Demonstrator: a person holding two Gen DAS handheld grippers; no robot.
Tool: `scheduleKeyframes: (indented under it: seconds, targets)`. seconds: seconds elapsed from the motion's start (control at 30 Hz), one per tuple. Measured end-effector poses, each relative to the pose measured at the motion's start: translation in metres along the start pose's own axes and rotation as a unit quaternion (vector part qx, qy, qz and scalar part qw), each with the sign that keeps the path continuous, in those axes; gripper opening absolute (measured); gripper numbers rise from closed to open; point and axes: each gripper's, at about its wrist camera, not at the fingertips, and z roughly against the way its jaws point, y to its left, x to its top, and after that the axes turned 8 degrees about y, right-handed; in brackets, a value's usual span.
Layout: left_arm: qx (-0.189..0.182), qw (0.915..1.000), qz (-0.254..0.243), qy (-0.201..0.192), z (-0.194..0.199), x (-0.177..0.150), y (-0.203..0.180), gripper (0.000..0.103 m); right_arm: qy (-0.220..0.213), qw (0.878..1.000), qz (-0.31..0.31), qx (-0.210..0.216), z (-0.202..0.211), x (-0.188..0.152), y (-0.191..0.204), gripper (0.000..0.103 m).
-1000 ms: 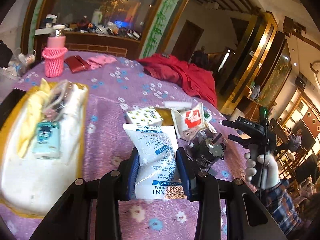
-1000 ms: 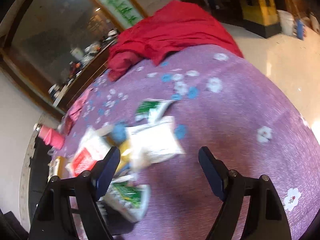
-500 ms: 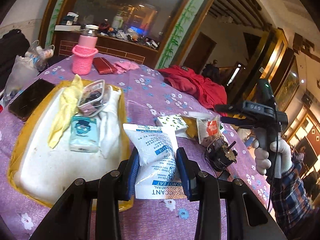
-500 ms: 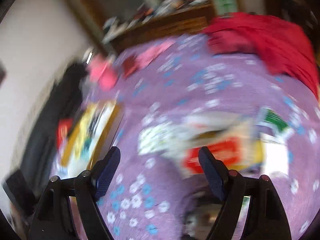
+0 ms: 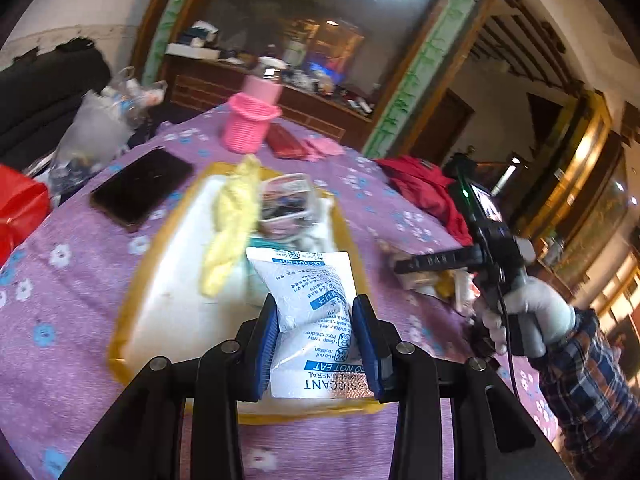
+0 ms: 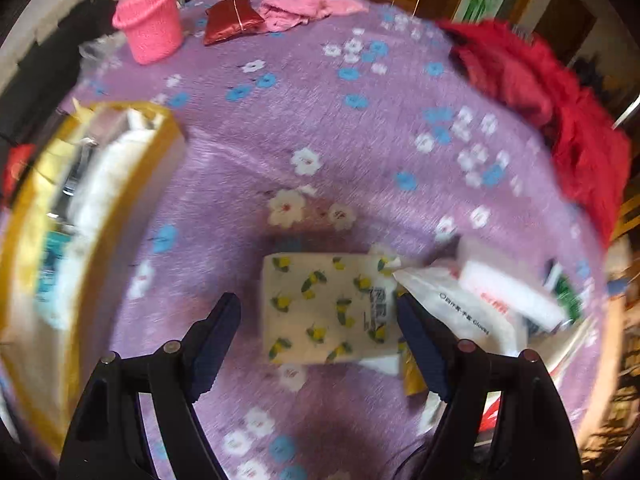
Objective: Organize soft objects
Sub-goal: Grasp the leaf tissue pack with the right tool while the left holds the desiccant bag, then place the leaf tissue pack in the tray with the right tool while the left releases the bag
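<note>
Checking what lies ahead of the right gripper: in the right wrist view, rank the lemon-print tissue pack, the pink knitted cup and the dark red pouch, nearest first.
From the right gripper:
1. Lemon-print tissue pack, between the open fingers.
2. Pink knitted cup and dark red pouch, both at the far table edge, cup left; too close to call.

desiccant packet point(image 5: 316, 308) carried from purple cloth to above yellow tray point(image 5: 132, 312); right tongs point(image 6: 320, 334) swung over tissue pack point(image 6: 328, 306)

A: How is the left gripper point(image 5: 316, 336) built?
B: Black angular arms, a round silver screw at each joint, and blue ribbed pads point(image 5: 267, 344) inside its 2 fingers.

A: And the right gripper point(image 6: 318, 338)?
B: The same, pads darker navy. Its grey handle trails a black cable and carries a green light; the right hand point(image 5: 528, 312) wears a white glove and a blue plaid sleeve point(image 5: 580, 384).
</note>
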Motion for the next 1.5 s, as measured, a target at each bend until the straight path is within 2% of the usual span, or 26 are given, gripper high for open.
scheduleKeyframes:
  seconds: [0.03, 0.07, 0.1, 0.13, 0.17, 0.23, 0.27, 0.33, 0.4, 0.47, 0.5, 0.63, 0.67, 0.73, 0.8, 0.87, 0.9, 1.1, 1.17, 1.23, 1.27, 1.3, 1.33, 1.37, 1.5]
  targets:
    - [0.002, 1.0000, 0.007, 0.001, 0.000, 0.001, 0.006, 0.038, -0.004, 1.000, 0.002, -0.008, 0.000, -0.002, 0.002, 0.075]
    - [0.003, 0.9999, 0.013, 0.002, -0.001, 0.001, 0.011, 0.038, -0.010, 1.000, 0.004, -0.020, 0.001, -0.004, 0.003, 0.064]
    - [0.003, 0.9999, 0.016, 0.003, -0.002, 0.001, 0.014, 0.038, -0.014, 1.000, 0.007, -0.018, 0.004, -0.006, 0.003, 0.060]
    - [0.004, 0.9998, 0.019, 0.003, -0.002, 0.000, 0.016, 0.038, -0.020, 1.000, 0.008, -0.008, 0.008, -0.008, 0.002, 0.049]
    - [0.005, 0.9998, 0.021, 0.004, -0.003, 0.000, 0.018, 0.038, -0.026, 1.000, 0.006, 0.001, 0.013, -0.010, -0.001, 0.027]
    - [0.005, 0.9997, 0.024, 0.004, -0.004, -0.001, 0.020, 0.038, -0.036, 0.999, 0.003, 0.017, 0.026, -0.015, -0.004, 0.017]
    - [0.005, 0.9997, 0.025, 0.004, -0.004, -0.001, 0.020, 0.038, -0.039, 0.999, 0.004, 0.019, 0.029, -0.016, -0.004, 0.015]
    - [0.004, 0.9996, 0.028, 0.006, -0.004, -0.002, 0.021, 0.038, -0.042, 0.999, 0.009, 0.027, 0.035, -0.019, -0.004, 0.015]
    - [0.001, 0.9996, 0.028, 0.006, -0.002, -0.004, 0.021, 0.038, -0.034, 0.999, 0.002, 0.041, 0.034, -0.021, -0.008, 0.026]
    - [0.000, 0.9996, 0.027, 0.004, 0.000, -0.005, 0.018, 0.038, -0.027, 0.998, -0.014, 0.048, 0.030, -0.021, -0.014, 0.069]
    - [-0.001, 0.9997, 0.026, 0.003, 0.001, -0.006, 0.017, 0.038, -0.027, 0.998, -0.025, 0.055, 0.029, -0.022, -0.016, 0.072]
    - [-0.004, 0.9997, 0.024, -0.001, 0.006, -0.008, 0.016, 0.038, -0.001, 0.987, -0.085, 0.140, 0.028, -0.026, -0.028, 0.072]
    - [-0.006, 0.9997, 0.024, -0.001, 0.006, -0.008, 0.016, 0.038, 0.003, 0.981, -0.105, 0.165, 0.029, -0.029, -0.031, 0.072]
    - [-0.008, 0.9997, 0.025, -0.002, 0.007, -0.008, 0.016, 0.038, 0.005, 0.960, -0.144, 0.239, 0.033, -0.037, -0.035, 0.072]
    - [-0.011, 0.9996, 0.024, -0.004, 0.008, -0.008, 0.017, 0.038, 0.013, 0.951, -0.165, 0.262, 0.032, -0.042, -0.034, 0.072]
    - [-0.013, 0.9996, 0.025, -0.005, 0.007, -0.008, 0.018, 0.038, 0.021, 0.951, -0.184, 0.248, 0.024, -0.041, -0.032, 0.072]
    - [-0.016, 0.9995, 0.025, -0.005, 0.007, -0.008, 0.019, 0.038, 0.027, 0.953, -0.197, 0.228, 0.017, -0.038, -0.033, 0.072]
    - [-0.018, 0.9995, 0.026, -0.007, 0.008, -0.011, 0.024, 0.038, 0.010, 0.938, -0.299, 0.173, -0.005, -0.013, -0.046, 0.072]
    - [-0.019, 0.9994, 0.028, -0.007, 0.008, -0.011, 0.026, 0.038, 0.004, 0.936, -0.315, 0.157, -0.010, -0.006, -0.047, 0.072]
    - [-0.018, 0.9994, 0.030, -0.005, 0.007, -0.011, 0.028, 0.038, -0.002, 0.939, -0.317, 0.131, -0.012, 0.001, -0.039, 0.072]
    - [-0.017, 0.9994, 0.030, -0.003, 0.007, -0.011, 0.029, 0.038, -0.007, 0.947, -0.303, 0.112, -0.011, 0.004, -0.032, 0.071]
    - [-0.015, 0.9995, 0.029, -0.002, 0.006, -0.010, 0.030, 0.038, -0.007, 0.956, -0.280, 0.093, -0.010, 0.007, -0.022, 0.068]
    - [-0.012, 0.9996, 0.027, -0.001, 0.006, -0.010, 0.030, 0.038, -0.012, 0.961, -0.264, 0.081, -0.009, 0.007, -0.017, 0.053]
    - [-0.006, 0.9997, 0.025, -0.001, 0.006, -0.009, 0.031, 0.038, -0.017, 0.963, -0.255, 0.082, -0.008, 0.002, -0.020, 0.046]
    - [0.023, 0.9995, 0.017, 0.010, -0.001, 0.001, 0.036, 0.038, -0.035, 0.967, -0.224, 0.118, 0.007, -0.009, -0.017, 0.028]
